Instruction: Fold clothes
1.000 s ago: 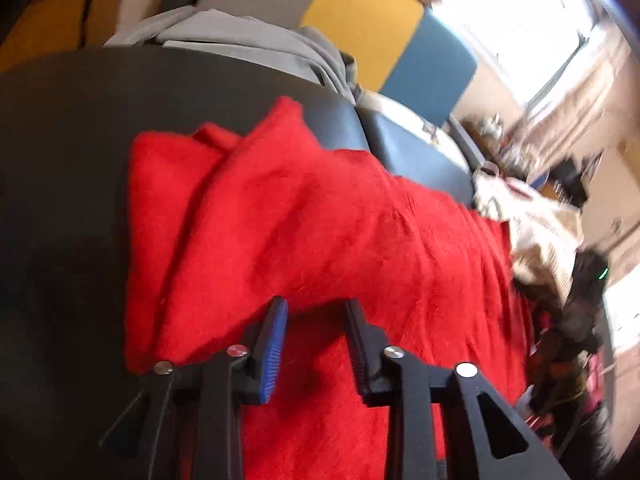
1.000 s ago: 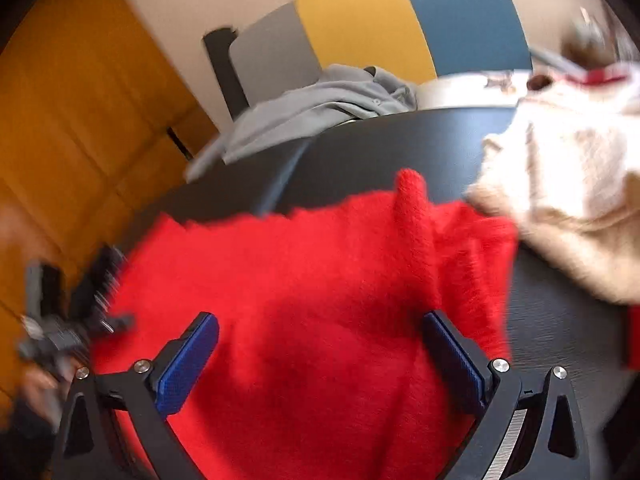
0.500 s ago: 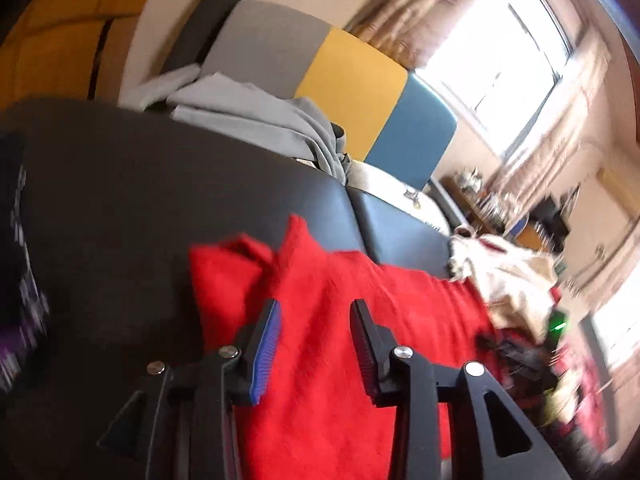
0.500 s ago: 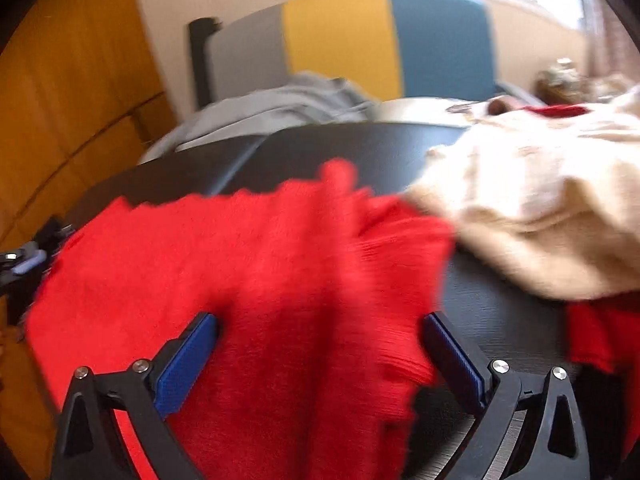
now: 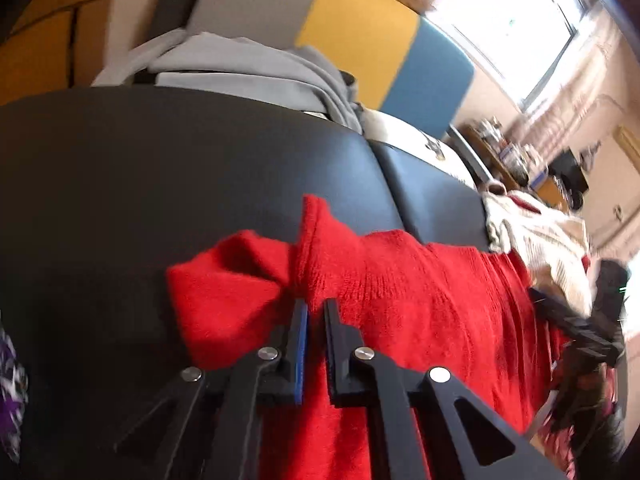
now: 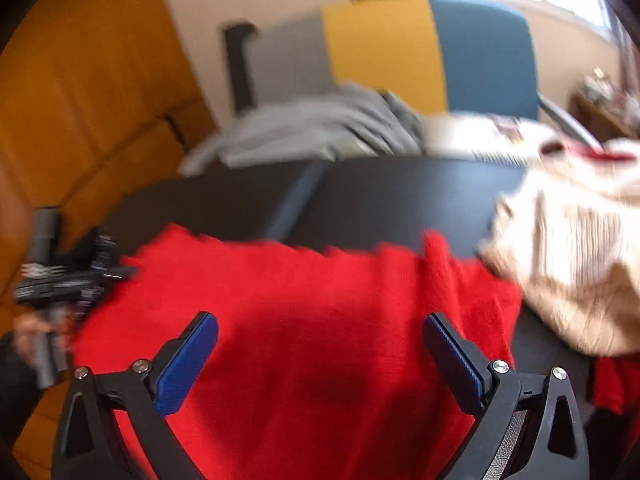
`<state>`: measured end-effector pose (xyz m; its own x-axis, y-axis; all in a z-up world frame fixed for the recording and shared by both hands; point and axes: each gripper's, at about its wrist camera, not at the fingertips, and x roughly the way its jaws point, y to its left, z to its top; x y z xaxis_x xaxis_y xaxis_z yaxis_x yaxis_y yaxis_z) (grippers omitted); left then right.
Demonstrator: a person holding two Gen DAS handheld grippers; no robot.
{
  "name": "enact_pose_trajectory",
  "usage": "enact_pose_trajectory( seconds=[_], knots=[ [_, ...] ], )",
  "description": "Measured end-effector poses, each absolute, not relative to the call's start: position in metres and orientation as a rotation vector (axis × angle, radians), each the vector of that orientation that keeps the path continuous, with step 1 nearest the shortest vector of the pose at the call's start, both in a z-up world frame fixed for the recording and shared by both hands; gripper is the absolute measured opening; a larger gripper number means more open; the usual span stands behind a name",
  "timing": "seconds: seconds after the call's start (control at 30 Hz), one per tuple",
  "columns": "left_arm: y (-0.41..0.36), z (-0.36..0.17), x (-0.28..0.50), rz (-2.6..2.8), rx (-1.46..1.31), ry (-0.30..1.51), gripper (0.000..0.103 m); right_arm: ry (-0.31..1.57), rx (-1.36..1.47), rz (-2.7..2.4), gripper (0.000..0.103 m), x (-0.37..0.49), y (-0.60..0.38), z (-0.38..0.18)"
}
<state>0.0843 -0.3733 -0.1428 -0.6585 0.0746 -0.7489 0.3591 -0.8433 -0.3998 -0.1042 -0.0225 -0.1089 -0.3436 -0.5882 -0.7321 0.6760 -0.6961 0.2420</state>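
We're pinching the red sweater (image 5: pixel 400 300) in the left gripper (image 5: pixel 315 308) — right gripper (image 6: pixel 320 332) hovering wide open above it.

- Sweater (image 5: pixel 400 304): plain red, between and ahead of the fingers (image 5: pixel 300 344), which are black with blue pads.
- Bench (image 5: pixel 160 184): matt black.
- Knit (image 6: pixel 576 256) right of the fingers: cream, ribbed.
- Chair (image 6: pixel 384 52) beyond: grey, yellow, blue panels.

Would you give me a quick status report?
Left gripper pinched on red sweater. Right gripper open above it. Cream garment overlaps its right edge.
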Motion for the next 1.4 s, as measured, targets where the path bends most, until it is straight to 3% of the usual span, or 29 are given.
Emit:
enact_pose_trajectory(
  seconds=[0.27,0.47,0.73,0.83,1.03,1.17,1.23,1.3,1.4],
  knots=[
    [-0.369,-0.166,0.114,-2.533,1.112,0.863,0.008,0.259,0.945,-2.137,0.103,-0.088,-0.018,-0.137],
    [-0.365,-0.148,0.126,-2.533,1.093,0.87,0.017,0.28,0.944,-2.145,0.103,-0.087,-0.016,-0.138],
    [-0.33,-0.122,0.147,-2.581,1.126,0.667,0.024,0.289,0.932,-2.154,0.103,-0.087,-0.022,-0.136],
    [-0.321,-0.143,0.135,-2.456,1.21,0.539,0.022,0.289,0.93,-2.155,0.103,-0.087,-0.022,-0.136],
    [-0.31,-0.159,0.139,-2.415,1.157,0.455,0.015,0.269,0.928,-2.145,0.103,-0.09,-0.02,-0.135],
    [-0.331,-0.153,0.152,-2.438,1.101,0.7,0.018,0.274,0.931,-2.146,0.103,-0.091,-0.02,-0.136],
    [-0.347,-0.149,0.158,-2.429,1.086,0.81,0.034,0.276,0.932,-2.146,0.103,-0.091,-0.021,-0.136],
    [-0.362,-0.148,0.16,-2.453,1.105,0.937,0.038,0.277,0.931,-2.147,0.103,-0.09,-0.021,-0.136],
    [-0.381,-0.151,0.161,-2.472,1.14,1.14,0.054,0.271,0.929,-2.146,0.103,-0.09,-0.02,-0.136]
  ],
)
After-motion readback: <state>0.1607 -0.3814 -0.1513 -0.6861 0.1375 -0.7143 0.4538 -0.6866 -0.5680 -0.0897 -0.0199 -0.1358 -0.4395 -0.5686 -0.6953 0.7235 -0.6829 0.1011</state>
